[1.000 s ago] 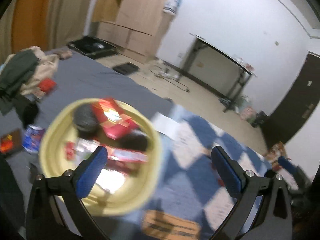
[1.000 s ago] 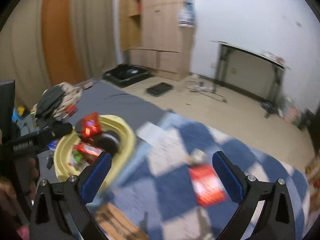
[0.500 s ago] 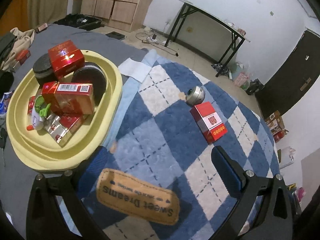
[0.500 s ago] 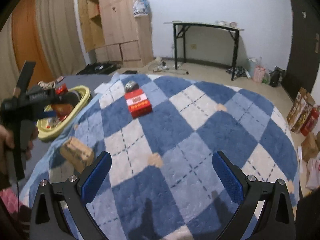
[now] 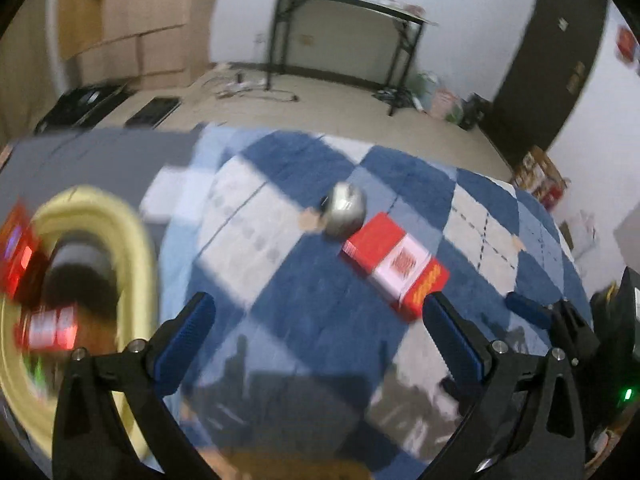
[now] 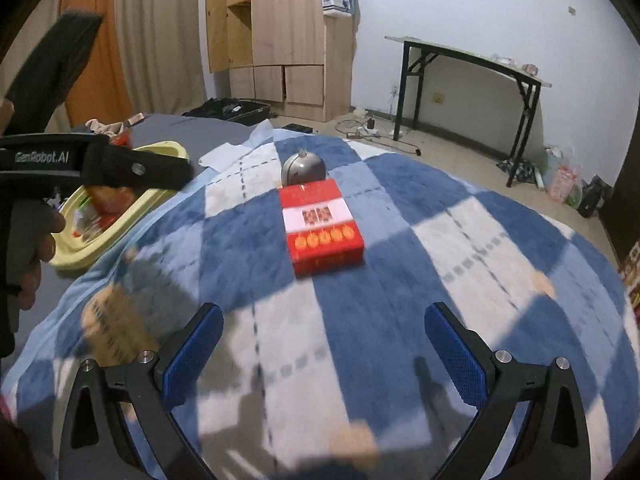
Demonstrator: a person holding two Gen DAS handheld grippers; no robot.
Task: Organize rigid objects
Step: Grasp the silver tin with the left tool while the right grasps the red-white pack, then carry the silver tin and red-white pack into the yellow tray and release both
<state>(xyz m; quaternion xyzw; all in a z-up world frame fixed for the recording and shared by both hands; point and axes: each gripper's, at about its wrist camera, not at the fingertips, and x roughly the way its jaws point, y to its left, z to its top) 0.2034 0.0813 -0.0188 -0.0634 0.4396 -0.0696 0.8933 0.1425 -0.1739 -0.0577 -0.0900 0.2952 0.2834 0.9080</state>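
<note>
A red and white box (image 6: 322,226) (image 5: 394,262) lies flat on the blue checked blanket (image 6: 400,280). Just behind it, touching or nearly so, sits a silver round tin (image 6: 303,169) (image 5: 345,210). To the left stands a yellow basin (image 6: 120,210) (image 5: 132,248) filled with red boxes and dark round tins. My right gripper (image 6: 324,344) is open, low over the blanket, with the red box straight ahead. My left gripper (image 5: 316,336) is open with nothing in it, between the basin and the red box; the view is blurred. The left gripper's black body (image 6: 92,162) shows in the right wrist view above the basin.
A tan label patch (image 6: 108,332) lies on the blanket's near left part. Grey bedding with clothes (image 6: 104,125) lies beyond the basin. A wooden wardrobe (image 6: 280,40), a black-legged table (image 6: 468,80), floor cables and bags stand across the room. A hand (image 6: 36,248) holds the left tool.
The left gripper has swung right, away from the basin toward the red box and tin. The right gripper has moved closer to the red box. Both stay open.
</note>
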